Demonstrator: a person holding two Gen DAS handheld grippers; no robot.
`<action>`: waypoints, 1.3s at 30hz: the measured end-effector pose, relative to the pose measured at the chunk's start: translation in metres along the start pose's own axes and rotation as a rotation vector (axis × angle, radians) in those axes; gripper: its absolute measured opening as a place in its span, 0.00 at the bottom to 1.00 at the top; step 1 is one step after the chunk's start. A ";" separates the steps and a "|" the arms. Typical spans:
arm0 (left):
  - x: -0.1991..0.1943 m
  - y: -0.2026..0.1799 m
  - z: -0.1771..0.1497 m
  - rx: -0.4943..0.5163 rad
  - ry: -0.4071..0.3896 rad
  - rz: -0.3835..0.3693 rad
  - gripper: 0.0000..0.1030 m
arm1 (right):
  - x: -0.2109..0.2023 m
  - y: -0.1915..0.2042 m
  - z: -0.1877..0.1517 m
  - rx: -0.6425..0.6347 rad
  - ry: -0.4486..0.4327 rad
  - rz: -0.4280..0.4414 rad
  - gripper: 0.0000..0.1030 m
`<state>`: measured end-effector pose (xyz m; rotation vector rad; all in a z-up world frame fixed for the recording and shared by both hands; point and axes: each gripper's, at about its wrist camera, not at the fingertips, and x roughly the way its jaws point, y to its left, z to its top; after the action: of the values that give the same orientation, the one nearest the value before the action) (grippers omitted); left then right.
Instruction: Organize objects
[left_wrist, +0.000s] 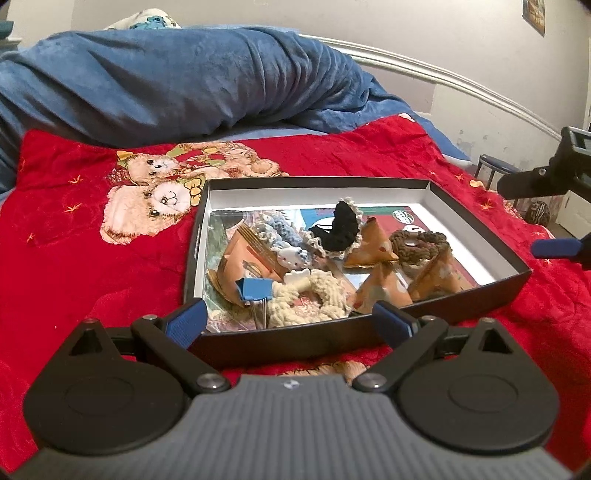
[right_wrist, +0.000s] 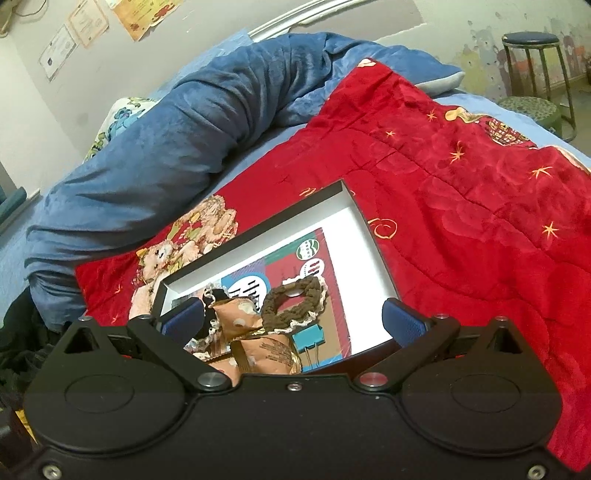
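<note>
A shallow black box (left_wrist: 491, 291) with white inner walls lies on a red blanket (left_wrist: 85, 258). It holds several small things: a cream scrunchie (left_wrist: 314, 295), a black scrunchie (left_wrist: 341, 230), a brown scrunchie (left_wrist: 413, 245), a blue binder clip (left_wrist: 256, 290), orange snack packets (left_wrist: 373, 245) and a white cat clip (left_wrist: 293, 256). My left gripper (left_wrist: 290, 321) stands open at the box's near wall, nothing between its fingers. My right gripper (right_wrist: 293, 321) is open over the box's right end (right_wrist: 373, 243), above the brown scrunchie (right_wrist: 291, 306) and packets (right_wrist: 266, 354), gripping nothing.
A rolled blue blanket (left_wrist: 184, 81) lies across the bed behind the box. A white bed rail (left_wrist: 461, 83) curves along the wall. Stools (right_wrist: 532, 55) stand beyond the bed's far corner. The right gripper's body (left_wrist: 554, 177) shows at the right edge of the left wrist view.
</note>
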<state>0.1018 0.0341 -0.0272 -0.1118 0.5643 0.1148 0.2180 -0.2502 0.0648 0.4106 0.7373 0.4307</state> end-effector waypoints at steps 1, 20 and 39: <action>0.000 0.000 0.000 0.000 -0.002 0.001 0.97 | 0.000 0.000 0.000 0.001 0.000 -0.001 1.00; 0.002 0.003 0.000 -0.016 0.010 0.005 0.97 | 0.002 -0.006 -0.002 0.027 0.002 0.007 1.00; 0.002 0.004 0.002 -0.023 0.015 0.011 0.97 | 0.004 -0.006 -0.003 0.034 0.012 0.011 1.00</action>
<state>0.1034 0.0388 -0.0269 -0.1320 0.5792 0.1308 0.2199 -0.2531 0.0577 0.4440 0.7549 0.4315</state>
